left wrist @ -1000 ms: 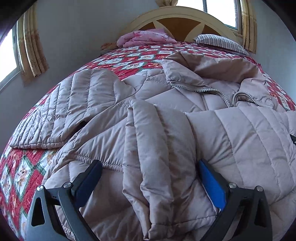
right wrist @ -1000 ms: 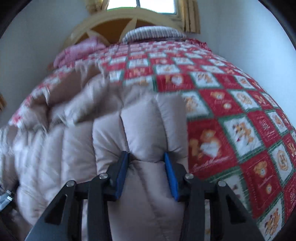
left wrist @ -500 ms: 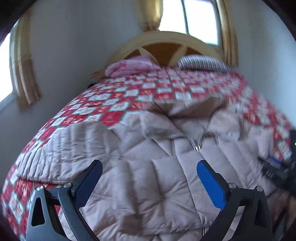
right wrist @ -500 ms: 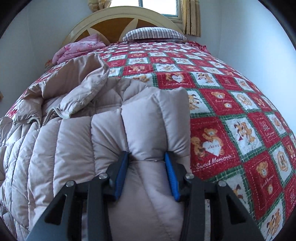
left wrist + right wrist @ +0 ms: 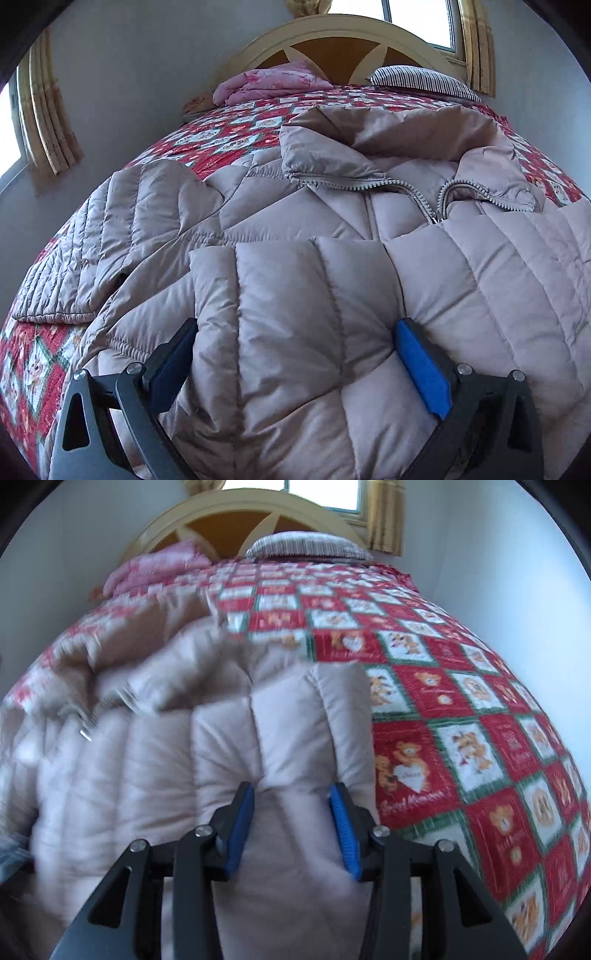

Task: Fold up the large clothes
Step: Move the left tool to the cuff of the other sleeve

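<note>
A beige quilted puffer jacket (image 5: 332,229) lies on the bed, collar and half-open zipper toward the headboard. One sleeve (image 5: 110,240) stretches left. The other sleeve (image 5: 295,314) lies folded across the jacket's front. My left gripper (image 5: 295,350) is open, its fingers on either side of that folded sleeve. In the right wrist view my right gripper (image 5: 291,823) is shut on a thick fold of the jacket (image 5: 288,720) at its right side.
A red, green and white patchwork quilt (image 5: 461,701) covers the bed. A pink folded blanket (image 5: 273,81) and a striped pillow (image 5: 421,77) lie by the cream headboard (image 5: 332,37). Walls and curtained windows stand on both sides.
My left gripper has dropped back down over the folded sleeve after lifting away. My right gripper keeps its hold and is moving, blurring its view.
</note>
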`<state>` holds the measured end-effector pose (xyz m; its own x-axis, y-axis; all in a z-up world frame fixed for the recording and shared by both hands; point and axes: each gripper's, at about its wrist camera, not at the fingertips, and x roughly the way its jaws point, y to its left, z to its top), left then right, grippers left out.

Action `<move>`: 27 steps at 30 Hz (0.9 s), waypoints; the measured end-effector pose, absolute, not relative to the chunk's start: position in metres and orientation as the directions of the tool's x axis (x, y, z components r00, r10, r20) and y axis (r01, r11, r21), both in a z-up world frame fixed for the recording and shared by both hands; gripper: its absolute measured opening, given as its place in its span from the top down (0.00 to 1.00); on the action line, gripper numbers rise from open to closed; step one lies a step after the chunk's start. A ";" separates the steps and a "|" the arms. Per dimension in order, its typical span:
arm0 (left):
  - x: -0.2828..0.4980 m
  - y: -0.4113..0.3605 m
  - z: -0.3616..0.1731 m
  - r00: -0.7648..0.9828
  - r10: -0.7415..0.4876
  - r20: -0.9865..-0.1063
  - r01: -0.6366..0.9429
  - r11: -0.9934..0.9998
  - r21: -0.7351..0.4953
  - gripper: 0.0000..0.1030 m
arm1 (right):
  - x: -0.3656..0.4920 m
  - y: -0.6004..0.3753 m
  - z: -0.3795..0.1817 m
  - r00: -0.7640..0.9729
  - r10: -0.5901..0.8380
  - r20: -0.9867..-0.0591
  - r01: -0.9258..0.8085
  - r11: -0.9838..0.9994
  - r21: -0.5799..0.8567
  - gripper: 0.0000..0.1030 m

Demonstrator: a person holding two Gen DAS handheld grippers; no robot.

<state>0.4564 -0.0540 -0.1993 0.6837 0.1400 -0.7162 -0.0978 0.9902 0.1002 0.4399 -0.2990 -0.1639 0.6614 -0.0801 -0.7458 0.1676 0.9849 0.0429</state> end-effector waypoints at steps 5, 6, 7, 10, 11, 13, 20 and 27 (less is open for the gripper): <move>0.453 -0.047 -0.197 0.689 0.112 -0.716 -0.109 0.993 0.051 0.01 | 0.419 -0.253 -0.126 0.751 0.070 -0.657 0.047 0.986 0.158 0.35; 0.451 -0.045 -0.196 0.690 0.108 -0.716 -0.112 0.993 0.042 0.01 | 0.420 -0.244 -0.132 0.745 0.087 -0.662 0.033 0.985 0.167 0.35; 0.451 -0.044 -0.196 0.690 0.099 -0.717 -0.112 0.993 0.030 0.01 | 0.423 -0.238 -0.144 0.725 0.095 -0.683 0.036 0.984 0.175 0.35; 0.450 -0.043 -0.196 0.691 0.090 -0.717 -0.109 0.994 0.021 0.01 | 0.430 -0.233 -0.186 0.672 0.077 -0.736 0.065 0.985 0.162 0.35; 0.449 -0.044 -0.196 0.691 0.089 -0.718 -0.105 0.994 0.023 0.01 | 0.430 -0.234 -0.193 0.679 0.075 -0.730 0.063 0.985 0.160 0.35; 0.449 -0.043 -0.194 0.695 0.074 -0.715 -0.094 0.996 0.012 0.01 | 0.431 -0.238 -0.197 0.684 0.091 -0.724 0.062 0.982 0.181 0.34; 0.445 -0.033 -0.190 0.705 0.018 -0.709 -0.091 0.994 -0.065 0.01 | 0.426 -0.241 -0.200 0.699 0.107 -0.707 0.060 0.976 0.208 0.32; 0.411 0.022 -0.163 0.713 0.005 -0.701 -0.187 0.965 -0.183 0.01 | 0.427 -0.237 -0.203 0.697 0.100 -0.710 0.062 0.978 0.197 0.30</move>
